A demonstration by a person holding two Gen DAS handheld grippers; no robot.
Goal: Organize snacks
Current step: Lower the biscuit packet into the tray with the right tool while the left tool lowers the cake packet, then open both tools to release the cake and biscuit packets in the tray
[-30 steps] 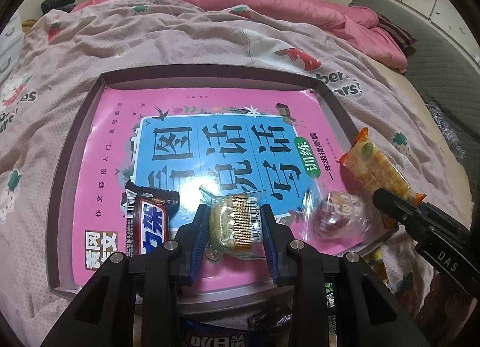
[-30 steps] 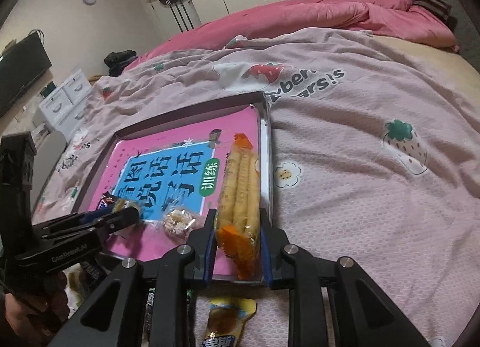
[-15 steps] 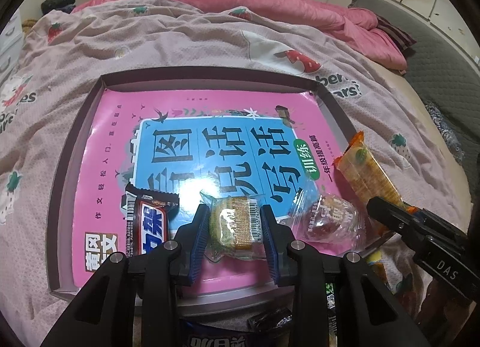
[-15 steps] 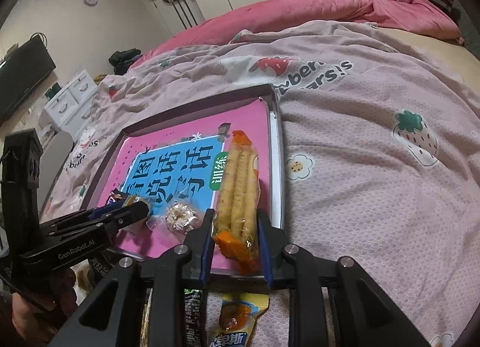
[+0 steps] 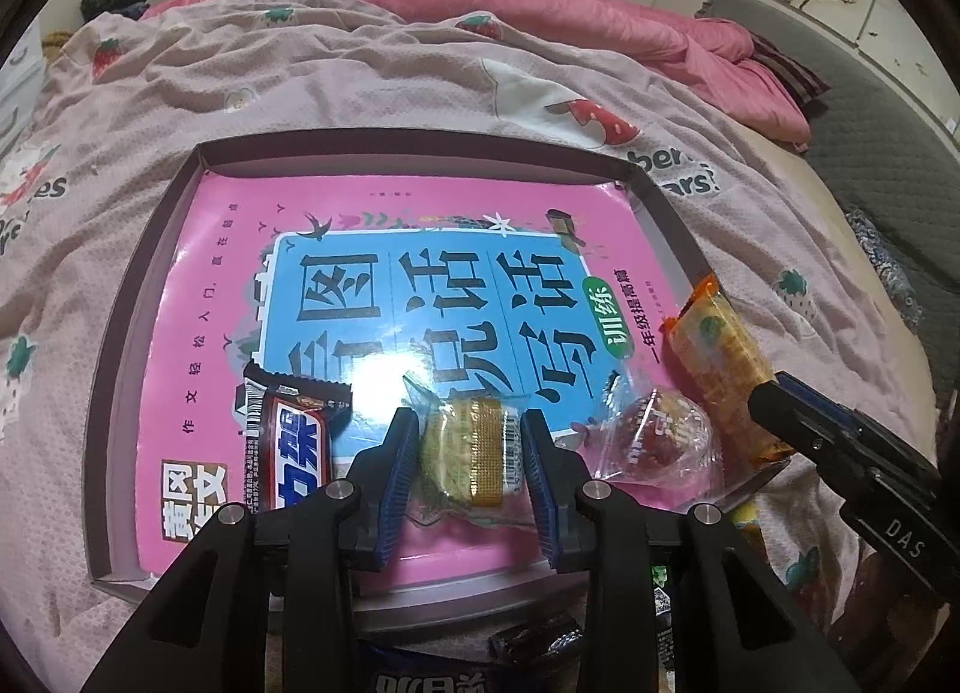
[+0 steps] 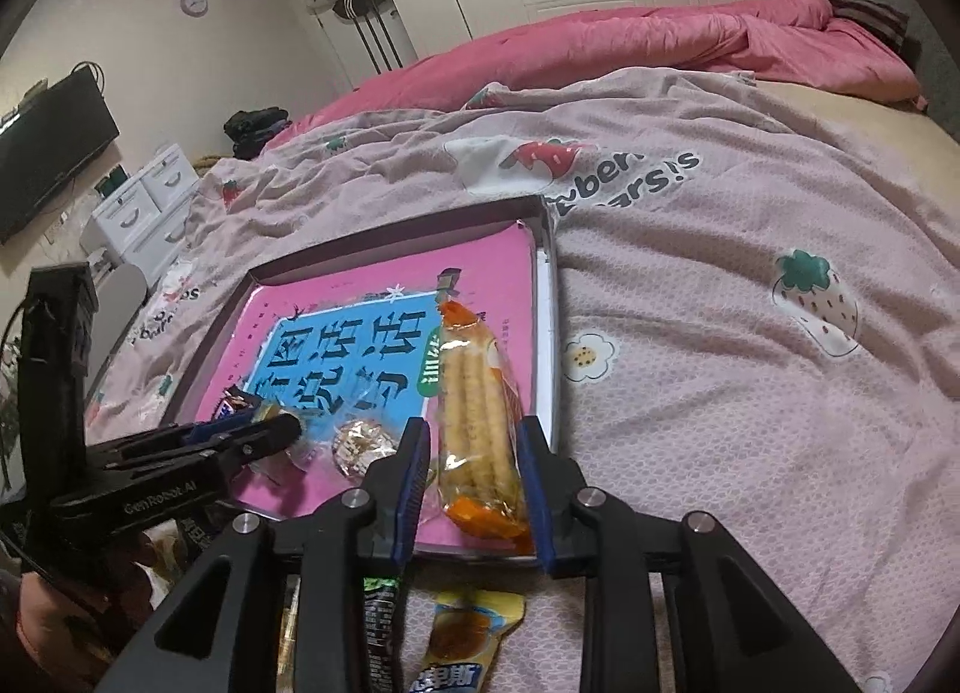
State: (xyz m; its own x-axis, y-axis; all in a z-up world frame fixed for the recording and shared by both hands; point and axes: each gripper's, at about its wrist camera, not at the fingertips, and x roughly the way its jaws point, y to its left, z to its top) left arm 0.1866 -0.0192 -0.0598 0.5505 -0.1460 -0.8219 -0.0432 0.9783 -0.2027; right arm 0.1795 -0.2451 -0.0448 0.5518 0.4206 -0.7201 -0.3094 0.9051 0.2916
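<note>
Broadly, a pink strawberry-print quilt point(image 6: 690, 333) covers the bed; on it lies a shallow brown tray point(image 5: 150, 297) lined with a pink and blue book cover point(image 5: 420, 297); snacks sit along the tray's near edge. Right gripper point(image 6: 474, 489): jaws opening, with the long orange pack of biscuit sticks point(image 6: 474, 411) between them, lying at the tray's right side; the left pad stands clear of the wrapper, and contact at the right pad is unclear. Left gripper point(image 5: 471, 468): its blue pads straddle a small clear-wrapped gold-banded cake point(image 5: 474, 447) resting on the cover; whether they press it I cannot tell. Beside it: a dark chocolate bar point(image 5: 282, 447) on the left; a clear-wrapped reddish sweet point(image 5: 660, 441) on the right.
</note>
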